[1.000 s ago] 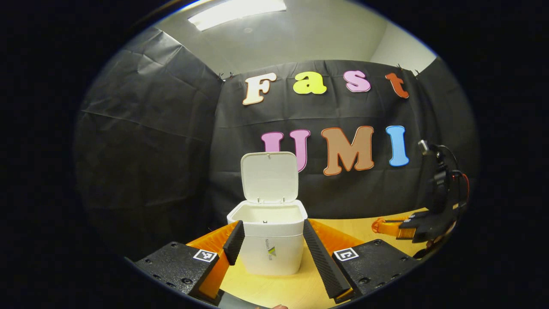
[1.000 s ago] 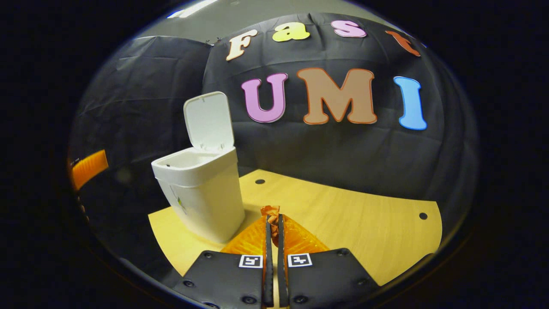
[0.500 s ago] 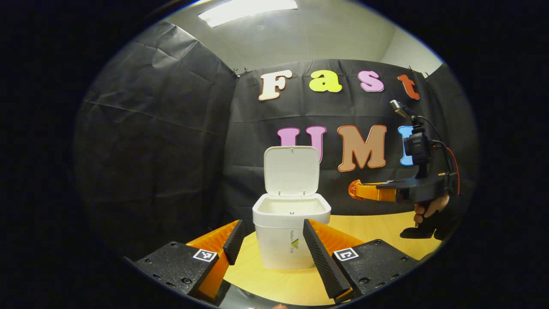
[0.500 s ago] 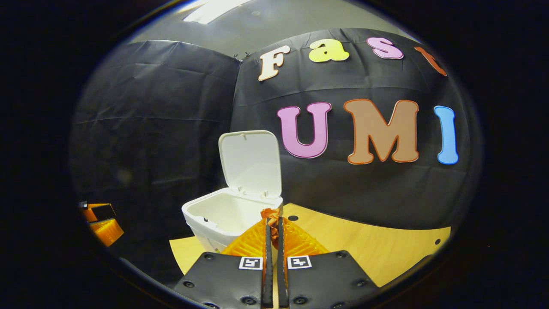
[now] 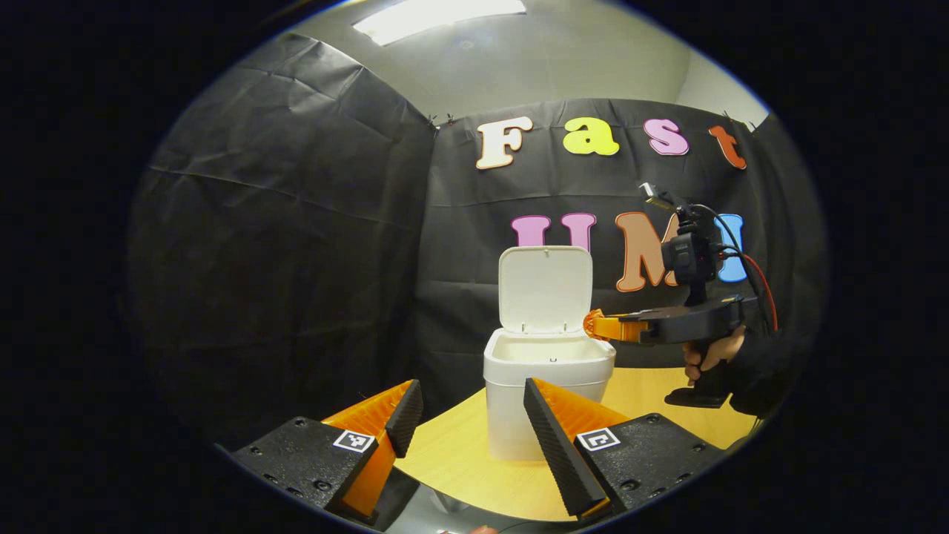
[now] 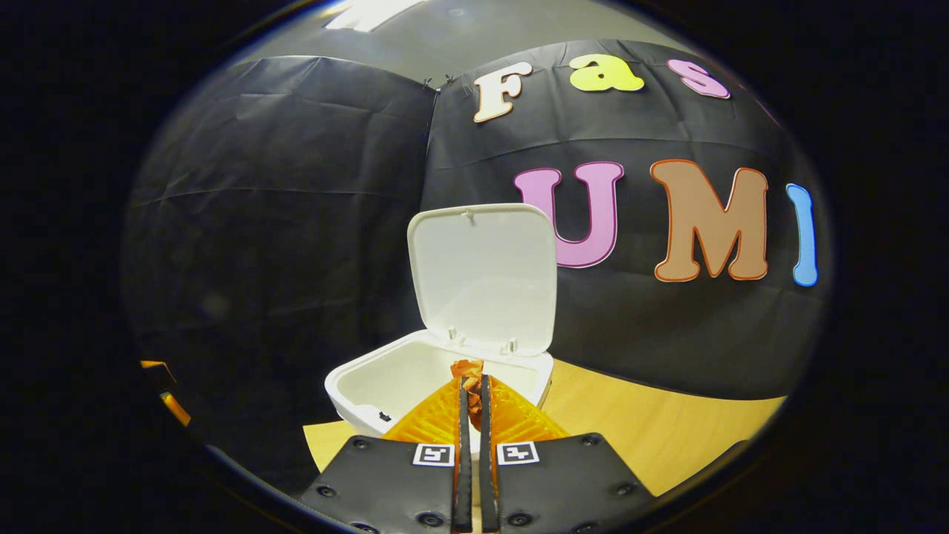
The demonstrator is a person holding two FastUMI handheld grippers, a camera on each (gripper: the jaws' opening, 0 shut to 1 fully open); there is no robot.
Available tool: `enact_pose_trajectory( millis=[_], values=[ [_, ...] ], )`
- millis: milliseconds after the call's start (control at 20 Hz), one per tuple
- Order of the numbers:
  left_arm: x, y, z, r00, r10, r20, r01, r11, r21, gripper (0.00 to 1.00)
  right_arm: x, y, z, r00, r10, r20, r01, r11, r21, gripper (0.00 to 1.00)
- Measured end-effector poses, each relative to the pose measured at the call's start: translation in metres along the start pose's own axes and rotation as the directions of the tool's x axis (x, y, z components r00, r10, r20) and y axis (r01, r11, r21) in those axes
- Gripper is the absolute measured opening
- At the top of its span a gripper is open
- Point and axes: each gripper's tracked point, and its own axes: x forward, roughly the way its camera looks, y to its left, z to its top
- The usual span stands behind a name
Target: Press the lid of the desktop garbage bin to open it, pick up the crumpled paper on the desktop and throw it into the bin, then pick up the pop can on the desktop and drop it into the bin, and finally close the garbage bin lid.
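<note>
Since a second ago my right hand has swung the crumpled paper (image 6: pixel 467 368) up off the counter (image 6: pixel 652 437) and over toward the bin (image 6: pixel 415 378), which now sits dead ahead at 12 o'clock in the right gripper view instead of off at 10 o'clock. That paper is a small, creased, orange-brown wad, pinched at the very tips of my right fingers (image 6: pixel 471 386), which are pressed nearly together on it. It hangs just short of or just over the bin's near rim; I cannot tell which from here. In the left gripper view the right gripper (image 5: pixel 599 326) reaches in from 3 o'clock, level, its tip at the rim's right edge, so the drop looks to need a little more travel toward 9 o'clock there. The bin is smooth white plastic, boxy with rounded corners, its lid (image 6: pixel 483 278) hinged at the back and standing upright, mouth open. My left fingers (image 5: pixel 474 419) are spread wide and hold nothing, well back from the bin, which stands on a pale wood-grain counter. I judge the right hand the nearer one.
</note>
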Motion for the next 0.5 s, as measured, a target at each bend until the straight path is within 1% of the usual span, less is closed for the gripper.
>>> enact_pose_trajectory(
  millis=[100,250,400,500],
  values=[
    [0.001,0.002,-0.001,1.0,0.003,-0.002,-0.003,1.0,-0.006,0.83,0.005,0.004,0.002,1.0,0.006,0.009,-0.006,1.0,0.012,0.27],
    [0.002,0.001,-0.001,1.0,0.0,-0.004,0.0,1.0,-0.004,0.83,-0.002,-0.002,0.009,0.999,-0.028,0.042,0.028,1.0,-0.005,1.0],
    [0.006,-0.008,0.002,1.0,-0.024,0.006,0.024,1.0,0.004,0.83,-0.019,-0.015,0.016,0.995,-0.065,0.075,0.064,0.998,0.014,1.0],
    [0.01,-0.019,0.006,0.998,-0.054,0.016,0.054,0.998,0.015,0.84,-0.035,-0.026,0.021,0.991,-0.086,0.099,0.083,0.996,0.034,1.0]
  ],
)
